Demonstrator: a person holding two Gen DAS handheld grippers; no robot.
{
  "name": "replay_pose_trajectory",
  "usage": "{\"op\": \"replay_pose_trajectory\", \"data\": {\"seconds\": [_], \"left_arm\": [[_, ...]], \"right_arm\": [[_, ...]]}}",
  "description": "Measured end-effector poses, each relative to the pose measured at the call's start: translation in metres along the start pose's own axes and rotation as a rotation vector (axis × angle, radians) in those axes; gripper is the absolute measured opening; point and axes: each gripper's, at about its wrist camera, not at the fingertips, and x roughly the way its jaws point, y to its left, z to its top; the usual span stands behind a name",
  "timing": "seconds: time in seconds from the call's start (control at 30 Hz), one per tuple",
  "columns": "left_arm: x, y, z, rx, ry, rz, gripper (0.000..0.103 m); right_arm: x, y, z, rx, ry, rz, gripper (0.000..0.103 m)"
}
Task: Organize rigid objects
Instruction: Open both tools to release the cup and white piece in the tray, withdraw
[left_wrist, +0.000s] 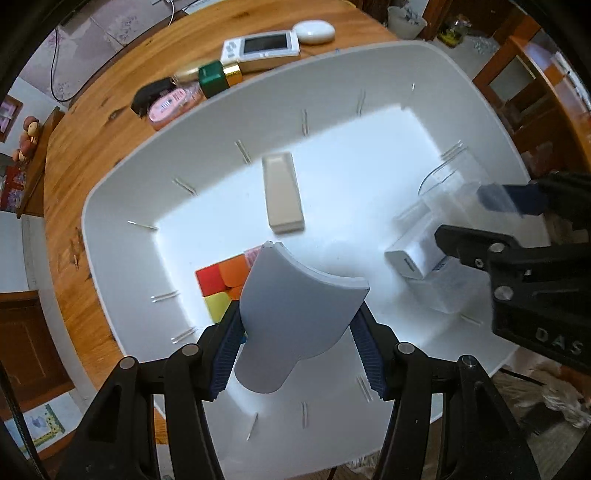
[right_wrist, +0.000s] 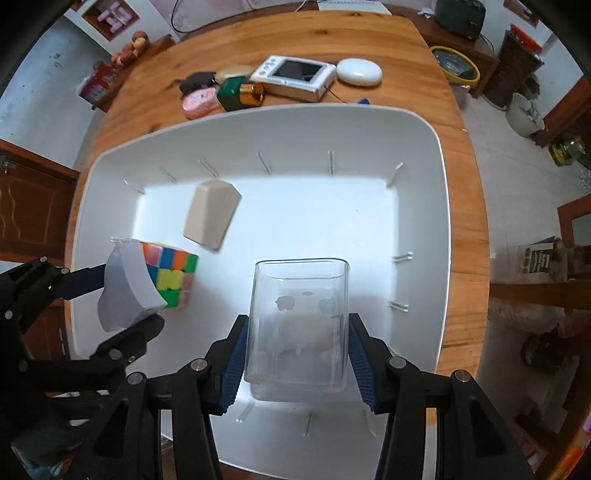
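Your left gripper (left_wrist: 295, 328) clamps the grey curved piece (left_wrist: 295, 314) above the puzzle cube (right_wrist: 173, 273) in the white bin (right_wrist: 258, 125); release here and it could land tilted on the cube. Your right gripper (right_wrist: 295, 350) squeezes the clear container (right_wrist: 299, 317) over a white charger (left_wrist: 417, 258); lowering blind risks knocking it.

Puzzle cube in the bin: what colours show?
Puzzle cube: orange, blue, green, yellow, pink squares; clearest in right wrist view.

Glossy white plastic bin (right_wrist: 417, 147), wooden table (right_wrist: 369, 44)
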Motion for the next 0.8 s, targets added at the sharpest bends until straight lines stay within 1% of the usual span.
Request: {"op": "replay_pose_trajectory", "data": {"seconds": [0.2, 0.3, 0.33, 0.37, 0.43, 0.5, 0.57, 0.63, 0.7, 0.8], "left_arm": [[0.004, -0.014, 0.002, 0.058, -0.014, 0.038, 0.061], [0.003, -0.016, 0.004, 0.076, -0.015, 0.044, 0.062], [0.003, -0.016, 0.004, 0.081, -0.014, 0.042, 0.062], [0.003, -0.016, 0.004, 0.082, -0.013, 0.039, 0.062], [0.003, -0.017, 0.004, 0.081, -0.008, 0.028, 0.062], [0.001, -0.013, 0.008, 0.074, -0.007, 0.003, 0.063], [-0.002, -0.011, 0.009, 0.070, -0.014, -0.013, 0.066], [-0.009, -0.009, 0.010, 0.073, -0.029, -0.026, 0.077], [-0.016, -0.008, 0.011, 0.078, -0.050, -0.024, 0.085], [-0.026, -0.005, 0.014, 0.082, -0.075, -0.012, 0.085]], "right_arm": [[0.006, 0.003, 0.002, -0.012, 0.001, -0.049, 0.052], [0.007, 0.001, 0.003, -0.007, 0.000, -0.069, 0.053], [0.007, 0.001, 0.004, -0.004, 0.004, -0.074, 0.056], [0.007, 0.001, 0.004, -0.001, 0.005, -0.078, 0.064], [0.005, 0.000, 0.005, 0.008, -0.002, -0.089, 0.072], [0.000, -0.002, 0.006, 0.019, -0.015, -0.095, 0.072], [-0.004, -0.003, 0.007, 0.026, -0.027, -0.099, 0.072], [-0.007, -0.003, 0.007, 0.030, -0.037, -0.102, 0.072], [-0.011, -0.001, 0.006, 0.026, -0.049, -0.109, 0.072], [-0.017, 0.002, 0.006, 0.014, -0.071, -0.123, 0.072]]}}
